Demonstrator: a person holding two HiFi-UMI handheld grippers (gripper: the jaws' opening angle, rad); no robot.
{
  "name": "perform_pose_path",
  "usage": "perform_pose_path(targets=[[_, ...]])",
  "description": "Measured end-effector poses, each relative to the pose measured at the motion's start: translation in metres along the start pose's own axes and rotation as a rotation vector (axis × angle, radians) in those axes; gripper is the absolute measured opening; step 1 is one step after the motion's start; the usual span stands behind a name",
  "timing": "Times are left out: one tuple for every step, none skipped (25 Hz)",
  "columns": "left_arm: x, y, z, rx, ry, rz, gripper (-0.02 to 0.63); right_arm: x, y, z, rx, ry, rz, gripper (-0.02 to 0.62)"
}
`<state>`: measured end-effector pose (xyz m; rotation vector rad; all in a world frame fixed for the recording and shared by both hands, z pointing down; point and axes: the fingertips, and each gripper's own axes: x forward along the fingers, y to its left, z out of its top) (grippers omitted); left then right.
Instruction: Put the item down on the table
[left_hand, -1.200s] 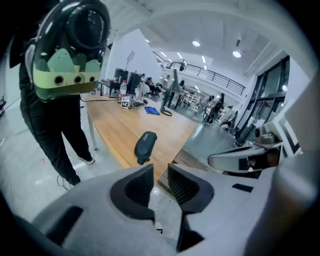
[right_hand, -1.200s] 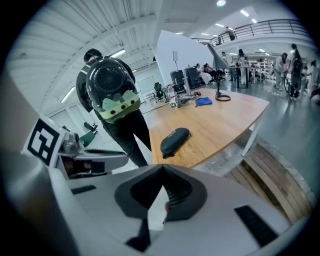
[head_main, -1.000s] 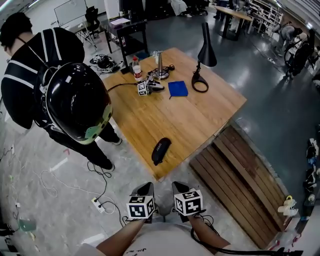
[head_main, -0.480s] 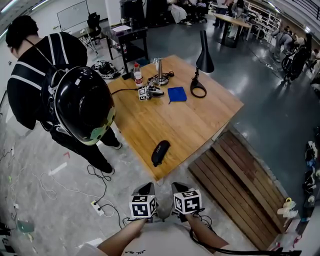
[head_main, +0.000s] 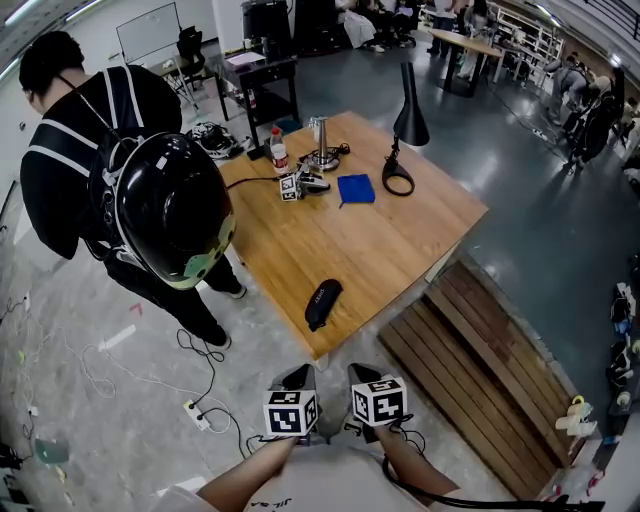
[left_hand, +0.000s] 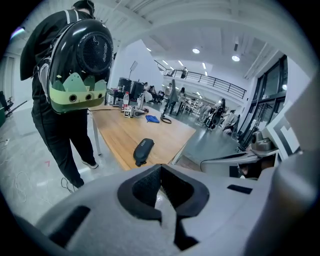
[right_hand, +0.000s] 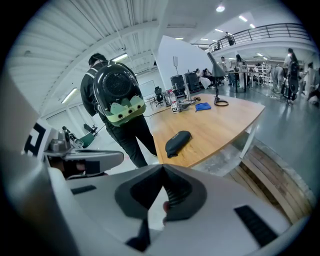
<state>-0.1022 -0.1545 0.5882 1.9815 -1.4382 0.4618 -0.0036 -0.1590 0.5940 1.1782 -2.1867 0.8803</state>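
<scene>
**Tool.** The left gripper (left_hand: 160, 169) is found with its jaws brought fully together and nothing between them. The right gripper (right_hand: 162, 168) is likewise found closed tip to tip, with nothing clamped. Both are held low and side by side, close to the operator's body, over the floor and short of the near corner of the table (head_main: 350, 245).

**Item.** The item is taken to be the black pouch (head_main: 322, 303). It lies flat on the table top, just inside the near edge. It is ahead of both grippers, well apart from them, and touched by neither.

**Step in hand.** Nothing is being carried, so the placement is judged complete, or else the task is not under way. No further move is called for. Should the pouch be handled again, the jaws would have to be opened and the grippers carried forward to the table edge.

**Surroundings.** A person wearing a black domed backpack (head_main: 170, 210) is noted at the table's left side. A bottle (head_main: 279, 152), a blue cloth (head_main: 355, 188) and a desk lamp (head_main: 405, 110) are noted at the far end. A wooden pallet (head_main: 480, 370) lies on the floor to the right.
</scene>
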Motion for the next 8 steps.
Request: perform_pose_path(targets=[[-0.0005,0.0005,-0.0004,0.000,0.001,0.002,0.006,0.0003,-0.0010,-0.0001,0.000,0.002,-0.001,0.003],[-0.0008,0.0011,-0.0009,0.000,0.001,0.003,0.006,0.0010,-0.0022,-0.0002,0.000,0.005,-0.001,0.003],[-0.0011,0.0018,-0.0016,0.002,0.001,0.005,0.006,0.0019,-0.0032,-0.0002,-0.001,0.008,-0.002,0.003],[-0.0014,0.0026,-0.0023,0.003,0.002,0.007,0.006,0.0027,-0.0039,-0.0001,-0.003,0.011,-0.004,0.003],[-0.0019,0.0033,-0.0031,0.003,0.003,0.010,0.006,0.0033,-0.0042,0.0001,-0.006,0.014,-0.005,0.003],[-0.0027,0.0039,-0.0038,0.003,0.004,0.013,0.006,0.0037,-0.0041,0.0005,-0.009,0.017,-0.007,0.003],[-0.0035,0.0044,-0.0045,0.002,0.006,0.015,0.006,0.0040,-0.0038,0.0010,-0.013,0.019,-0.007,0.003],[-0.0043,0.0048,-0.0053,0.001,0.008,0.018,0.006,0.0043,-0.0034,0.0015,-0.017,0.021,-0.008,0.003]])
